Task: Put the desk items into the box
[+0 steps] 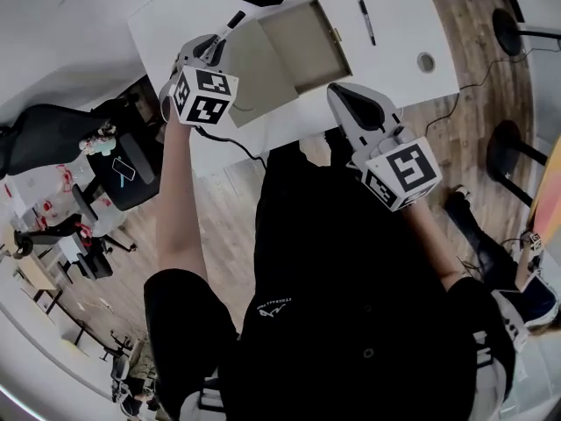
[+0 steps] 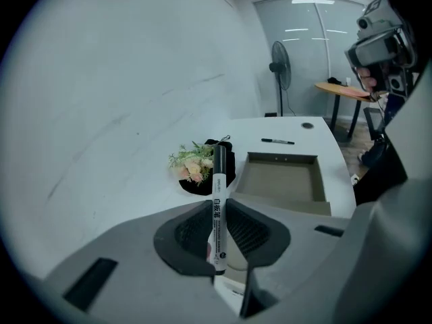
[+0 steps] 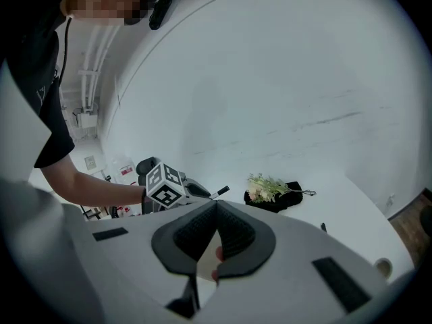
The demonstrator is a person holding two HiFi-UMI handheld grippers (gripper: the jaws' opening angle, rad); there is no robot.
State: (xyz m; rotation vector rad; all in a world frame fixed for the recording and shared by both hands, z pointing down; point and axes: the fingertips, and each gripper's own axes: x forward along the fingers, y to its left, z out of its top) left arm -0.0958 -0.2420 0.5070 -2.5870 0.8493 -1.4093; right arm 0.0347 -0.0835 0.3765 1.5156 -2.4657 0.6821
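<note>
white desk (image 1: pixel 394 20), open box (image 1: pixel 302 46), marker (image 2: pixel 219 171) clamped in left gripper (image 2: pixel 220 206) jaws, right gripper (image 3: pixel 216 206) jaws pressed together

The left gripper (image 2: pixel 219 204) clamps a marker (image 2: pixel 219 181) between its jaws, dark cap pointing away. Beyond, on the white table (image 2: pixel 128 194), lies an open box (image 2: pixel 282 181), flowers (image 2: pixel 192 164) to its left, a pen (image 2: pixel 277 141) past it.

White wall (image 2: pixel 135 79), wood floor (image 1: pixel 219 226) (standing fan (image 2: pixel 279 66))
</note>
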